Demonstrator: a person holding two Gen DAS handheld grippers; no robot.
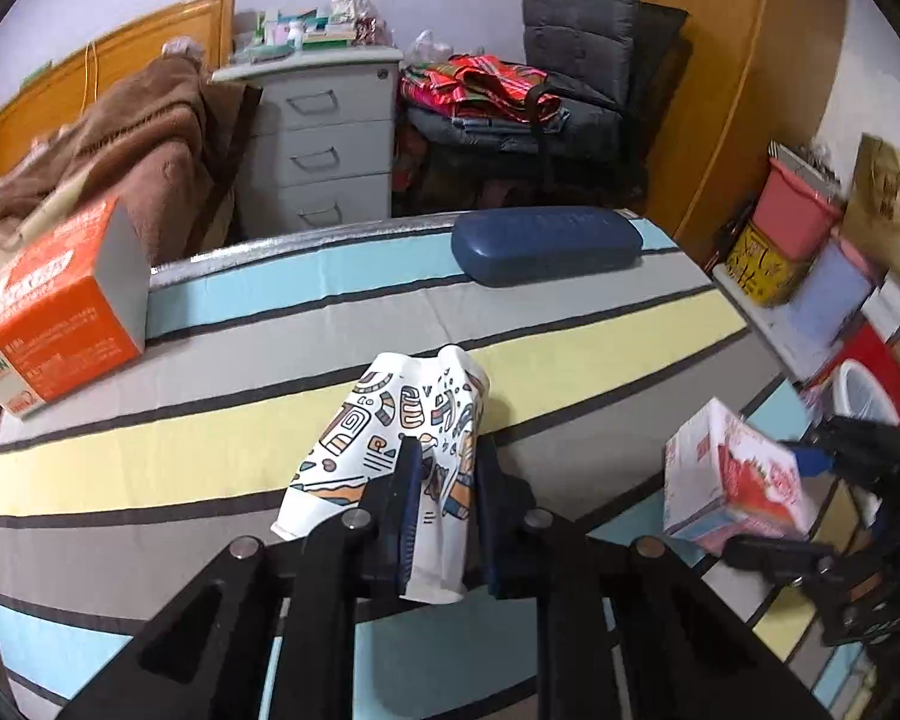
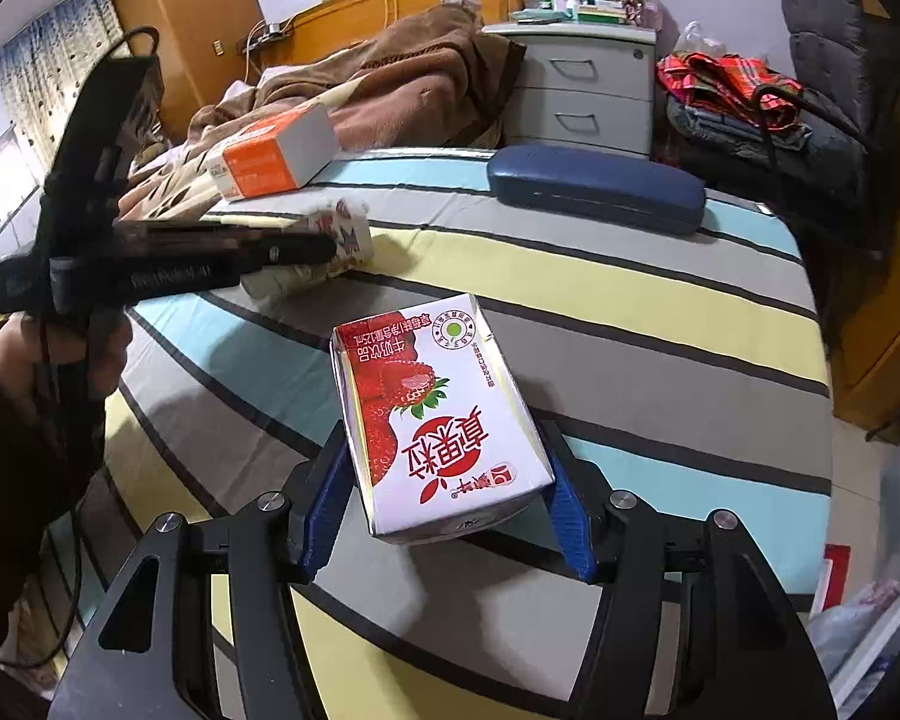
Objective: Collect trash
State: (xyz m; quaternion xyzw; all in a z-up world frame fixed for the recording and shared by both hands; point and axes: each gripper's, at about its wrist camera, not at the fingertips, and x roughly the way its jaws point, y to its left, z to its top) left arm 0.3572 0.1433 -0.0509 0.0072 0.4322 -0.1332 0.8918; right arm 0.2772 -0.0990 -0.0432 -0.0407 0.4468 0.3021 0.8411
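Observation:
My left gripper (image 1: 447,450) is shut on a crumpled white paper cup (image 1: 390,420) with a coloured doodle print, squeezed flat between the blue pads just over the striped tablecloth (image 1: 210,420). The right wrist view shows that cup (image 2: 345,237) in the left gripper (image 2: 306,249) at the table's left side. My right gripper (image 2: 444,432) is shut on a red and white strawberry milk carton (image 2: 438,408), its pads pressing both long sides. In the left wrist view the carton (image 1: 732,474) hangs past the table's right edge.
An orange and white box (image 1: 60,306) lies at the table's far left and a dark blue glasses case (image 1: 546,246) at the far edge. A white bin (image 1: 864,396) stands on the floor to the right. Behind are a grey drawer unit (image 1: 324,144), a bed and a chair.

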